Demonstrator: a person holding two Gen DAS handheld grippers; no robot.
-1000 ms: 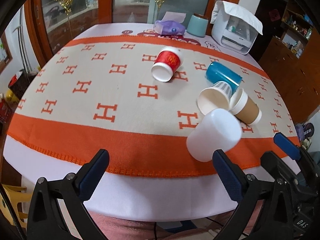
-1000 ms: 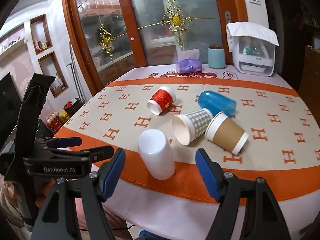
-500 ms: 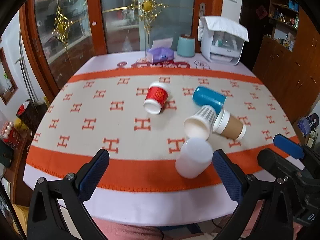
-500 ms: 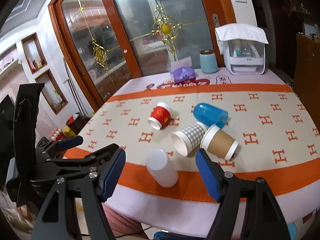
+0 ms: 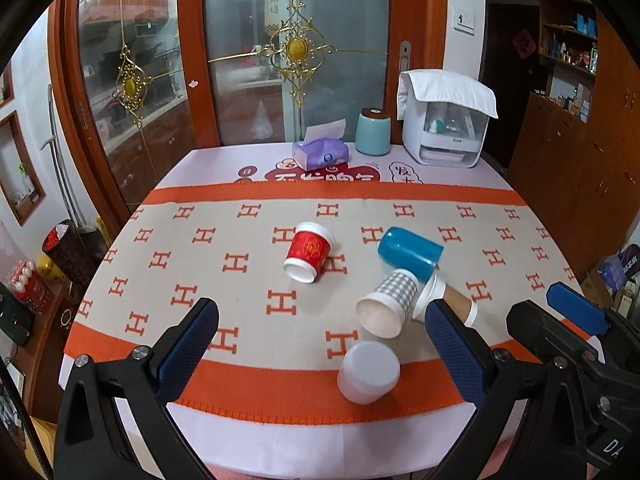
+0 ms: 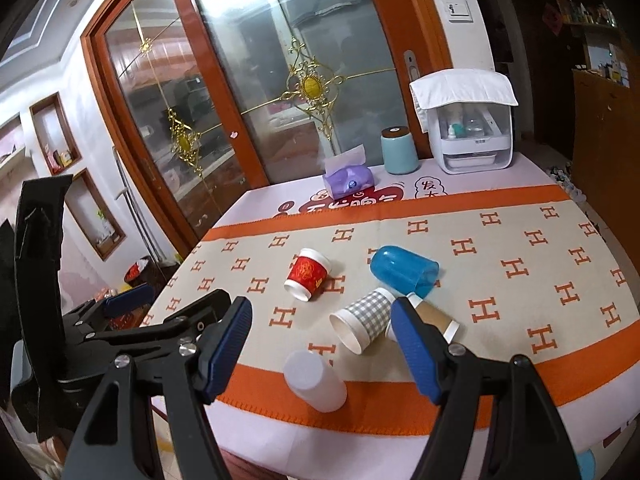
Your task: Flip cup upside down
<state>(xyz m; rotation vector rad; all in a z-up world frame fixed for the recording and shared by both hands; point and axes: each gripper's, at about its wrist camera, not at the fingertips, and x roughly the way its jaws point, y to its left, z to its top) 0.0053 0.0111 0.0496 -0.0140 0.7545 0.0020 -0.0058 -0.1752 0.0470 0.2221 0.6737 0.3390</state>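
Note:
A white plastic cup (image 5: 369, 372) stands upside down on the near orange band of the table runner; it also shows in the right wrist view (image 6: 314, 380). A red paper cup (image 5: 309, 251), a blue cup (image 5: 410, 251), a checked paper cup (image 5: 387, 304) and a brown paper cup (image 5: 456, 305) lie on their sides further back. My left gripper (image 5: 322, 354) is open and empty, held back above the table's front edge. My right gripper (image 6: 322, 350) is open and empty, above the front edge too. The left gripper shows at the left of the right wrist view (image 6: 120, 312).
The table (image 5: 280, 440) has a beige and orange H-patterned runner (image 5: 240, 240). At the back stand a purple tissue box (image 5: 320, 154), a teal canister (image 5: 373, 131) and a white appliance (image 5: 444, 120). Glass doors stand behind; a wooden cabinet at right.
Both grippers have pulled back and risen away from the table, so the cups look smaller and further off. The white cup stands where it was. Both stay open.

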